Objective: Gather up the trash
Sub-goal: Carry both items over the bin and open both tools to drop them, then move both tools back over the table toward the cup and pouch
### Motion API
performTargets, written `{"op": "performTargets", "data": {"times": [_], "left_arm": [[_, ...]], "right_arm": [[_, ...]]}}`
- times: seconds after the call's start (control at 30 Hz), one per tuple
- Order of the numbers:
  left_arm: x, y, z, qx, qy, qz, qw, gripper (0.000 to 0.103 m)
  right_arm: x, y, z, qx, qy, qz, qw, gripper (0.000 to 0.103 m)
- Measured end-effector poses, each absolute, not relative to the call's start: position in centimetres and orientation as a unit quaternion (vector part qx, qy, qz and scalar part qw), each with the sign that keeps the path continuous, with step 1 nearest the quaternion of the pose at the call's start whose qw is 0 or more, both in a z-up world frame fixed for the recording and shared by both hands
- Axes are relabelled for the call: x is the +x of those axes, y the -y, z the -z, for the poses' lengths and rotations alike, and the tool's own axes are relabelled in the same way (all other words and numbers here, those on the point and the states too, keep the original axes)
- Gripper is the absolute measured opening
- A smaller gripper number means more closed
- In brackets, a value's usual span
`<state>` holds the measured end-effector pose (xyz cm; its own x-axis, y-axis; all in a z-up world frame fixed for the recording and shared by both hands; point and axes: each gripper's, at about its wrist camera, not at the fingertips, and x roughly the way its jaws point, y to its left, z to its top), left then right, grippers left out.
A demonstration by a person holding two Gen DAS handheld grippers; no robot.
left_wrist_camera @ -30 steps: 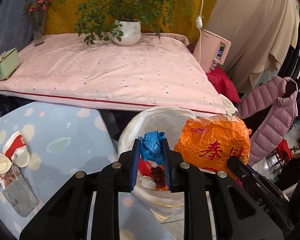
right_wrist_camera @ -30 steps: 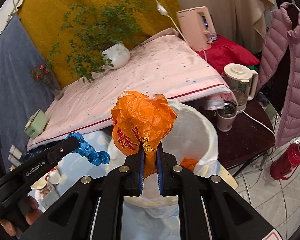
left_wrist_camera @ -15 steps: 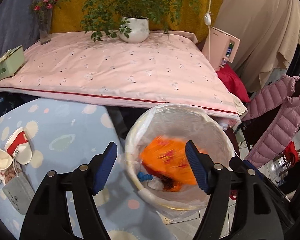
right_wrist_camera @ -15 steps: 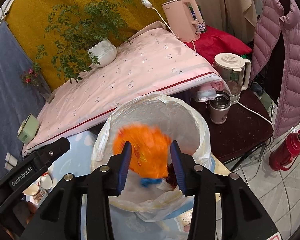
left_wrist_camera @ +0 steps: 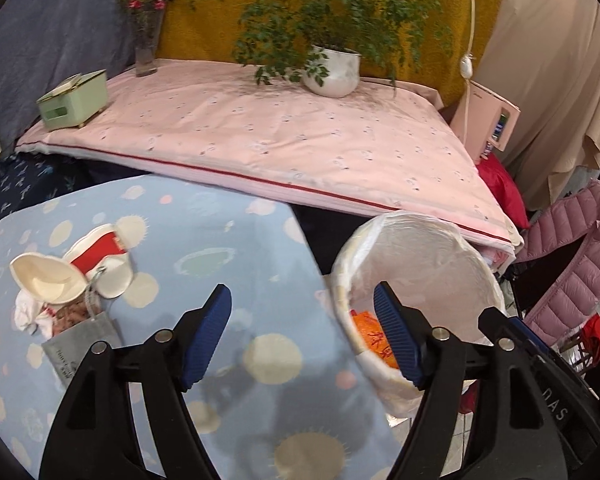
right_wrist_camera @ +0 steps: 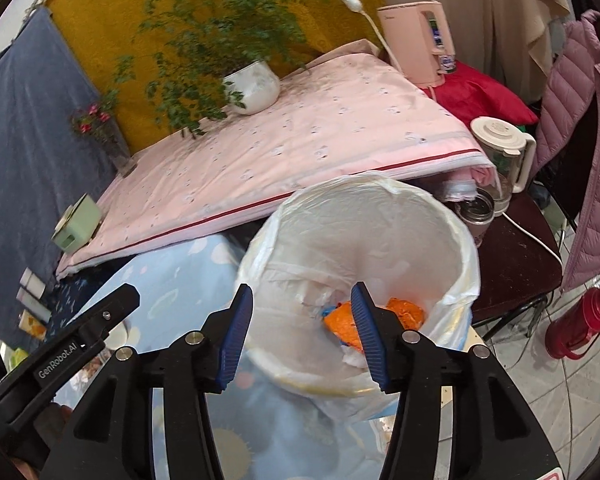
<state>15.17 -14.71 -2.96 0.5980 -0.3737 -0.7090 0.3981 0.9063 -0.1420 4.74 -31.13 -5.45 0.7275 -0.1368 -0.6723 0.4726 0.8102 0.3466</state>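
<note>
The crumpled orange plastic bag (right_wrist_camera: 342, 322) is seen at the bottom of the round white-lined trash bin (right_wrist_camera: 466, 248), below the right gripper (right_wrist_camera: 302, 328). Its jaws have just been opening and hold nothing. The left gripper (left_wrist_camera: 302, 334) is likewise opened wide and empty, beside the bin over the light blue dotted tablecloth (left_wrist_camera: 204, 240).

Soft, even indoor light fills both views, with no glare. The left tool (left_wrist_camera: 302, 330) casts a dim shadow on the near counter (left_wrist_camera: 204, 248). Fisheye bending curves the edges into black corners; the potted plant (right_wrist_camera: 220, 48) looks slightly smeared.
</note>
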Motion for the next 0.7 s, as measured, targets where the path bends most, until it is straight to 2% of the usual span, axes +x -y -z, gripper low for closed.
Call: {"op": "performTargets", "data": {"times": [0.27,0.33,0.37,0.7], "left_arm": [[15.4,8.9,3.7,-0.015,-0.406,0.173,0.897,0.073],[15.4,7.5,3.9,-0.019,-0.406,0.157,0.900,0.083],[15.3,6.8,4.0,-0.021,-0.405,0.149,0.902,0.084],[15.9,-0.9,5.4,-0.052,-0.414,0.080,0.905,0.084]], "right_arm": [[5.8,26.5,5.0,0.234,-0.341,0.134,0.901,0.055],[6.1,25.3,4.8,0.227,-0.344,0.126,0.902,0.057],[6.3,24.7,4.8,0.223,-0.346,0.121,0.903,0.057],[8.3,18.2,5.4,0.187,-0.375,0.067,0.905,0.058]]}}
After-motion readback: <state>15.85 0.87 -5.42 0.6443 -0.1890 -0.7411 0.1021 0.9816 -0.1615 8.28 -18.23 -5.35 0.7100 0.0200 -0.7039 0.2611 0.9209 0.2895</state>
